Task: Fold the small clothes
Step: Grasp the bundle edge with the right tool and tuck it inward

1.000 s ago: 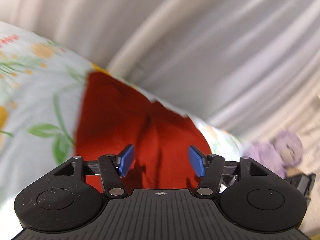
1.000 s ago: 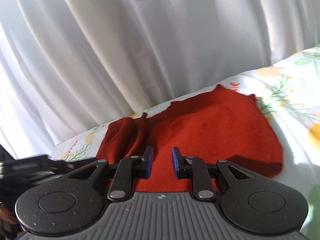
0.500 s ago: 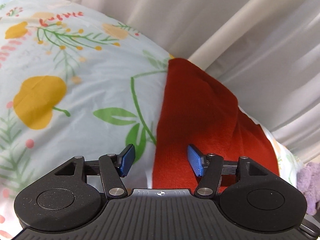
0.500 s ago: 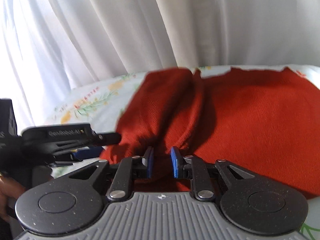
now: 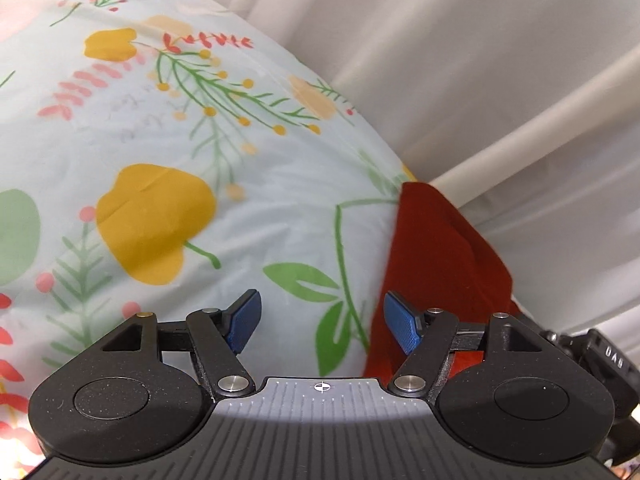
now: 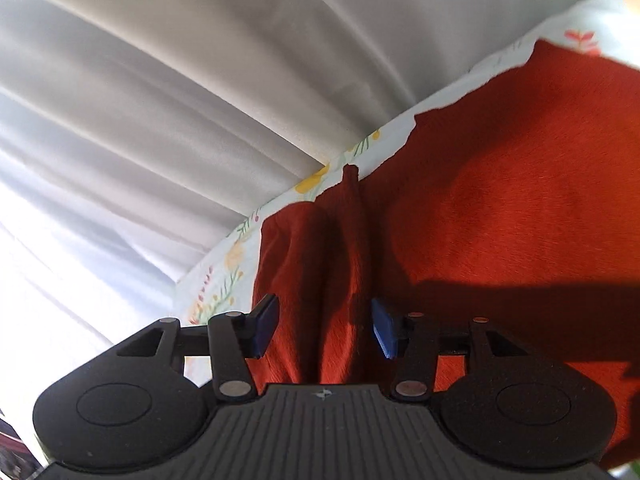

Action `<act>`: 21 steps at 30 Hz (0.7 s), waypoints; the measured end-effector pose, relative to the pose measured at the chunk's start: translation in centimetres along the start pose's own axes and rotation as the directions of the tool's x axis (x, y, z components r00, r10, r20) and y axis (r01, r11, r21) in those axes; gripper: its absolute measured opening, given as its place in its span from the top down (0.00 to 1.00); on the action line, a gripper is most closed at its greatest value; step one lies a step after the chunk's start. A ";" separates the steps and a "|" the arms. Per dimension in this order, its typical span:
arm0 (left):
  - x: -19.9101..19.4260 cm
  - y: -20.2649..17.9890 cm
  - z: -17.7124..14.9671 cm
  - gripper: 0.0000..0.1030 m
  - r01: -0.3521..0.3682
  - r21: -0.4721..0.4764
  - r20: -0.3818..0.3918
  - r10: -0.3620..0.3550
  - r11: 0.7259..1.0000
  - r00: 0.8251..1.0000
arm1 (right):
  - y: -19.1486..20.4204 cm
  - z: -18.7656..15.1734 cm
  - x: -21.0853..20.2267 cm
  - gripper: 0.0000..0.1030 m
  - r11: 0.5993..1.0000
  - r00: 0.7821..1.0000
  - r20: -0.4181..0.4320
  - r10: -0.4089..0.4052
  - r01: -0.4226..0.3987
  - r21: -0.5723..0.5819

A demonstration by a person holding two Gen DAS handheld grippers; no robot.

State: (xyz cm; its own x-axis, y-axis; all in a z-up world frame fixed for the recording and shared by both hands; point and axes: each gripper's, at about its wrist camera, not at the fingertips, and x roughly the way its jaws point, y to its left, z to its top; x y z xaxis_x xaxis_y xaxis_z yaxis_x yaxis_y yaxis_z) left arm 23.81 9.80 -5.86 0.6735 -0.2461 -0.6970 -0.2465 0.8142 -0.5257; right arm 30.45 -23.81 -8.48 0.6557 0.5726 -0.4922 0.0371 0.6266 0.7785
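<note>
White curtains back a floral sheet. Both tools, left and right, are opening over the red garment, nothing pinched; next, regrasp an edge.

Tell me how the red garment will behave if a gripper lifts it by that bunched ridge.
The red garment is probably floppy: it already lies in soft ridges between the opening jaws of the right gripper, so it should drape and sag. It looks like fuzzy knit, likely grippy, not slippery. Thin and small, it is probably light and may drag across the floral sheet.
</note>
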 end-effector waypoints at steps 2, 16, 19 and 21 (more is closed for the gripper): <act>0.1 -0.3 -0.1 0.27 -0.017 0.039 0.011 0.016 0.999 1.000 | 0.1 0.4 1.0 0.50 1.000 1.000 -0.011 0.010 -0.009 0.027; 0.8 -4.2 -1.5 0.17 -0.036 0.199 0.026 0.031 0.979 0.999 | 6.2 -0.8 4.3 0.87 0.879 0.982 0.037 -0.187 0.184 -0.440; -0.2 -5.0 -1.5 0.17 -0.042 0.241 0.061 0.028 0.970 0.998 | 8.2 -1.8 3.4 0.88 0.758 0.970 0.101 -0.222 0.237 -0.607; -0.6 -5.6 -1.7 0.17 -0.035 0.262 0.074 0.016 0.964 0.997 | 8.5 -1.6 2.1 0.88 0.717 0.963 0.137 -0.233 0.265 -0.644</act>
State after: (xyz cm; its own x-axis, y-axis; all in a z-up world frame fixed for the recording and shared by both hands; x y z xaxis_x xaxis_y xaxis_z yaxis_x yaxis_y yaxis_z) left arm 23.62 4.52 -3.32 0.7191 -0.1930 -0.6676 -0.0789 0.9317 -0.3545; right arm 30.89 -16.43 -3.51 0.7263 0.3329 -0.6014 -0.2854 0.9420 0.1767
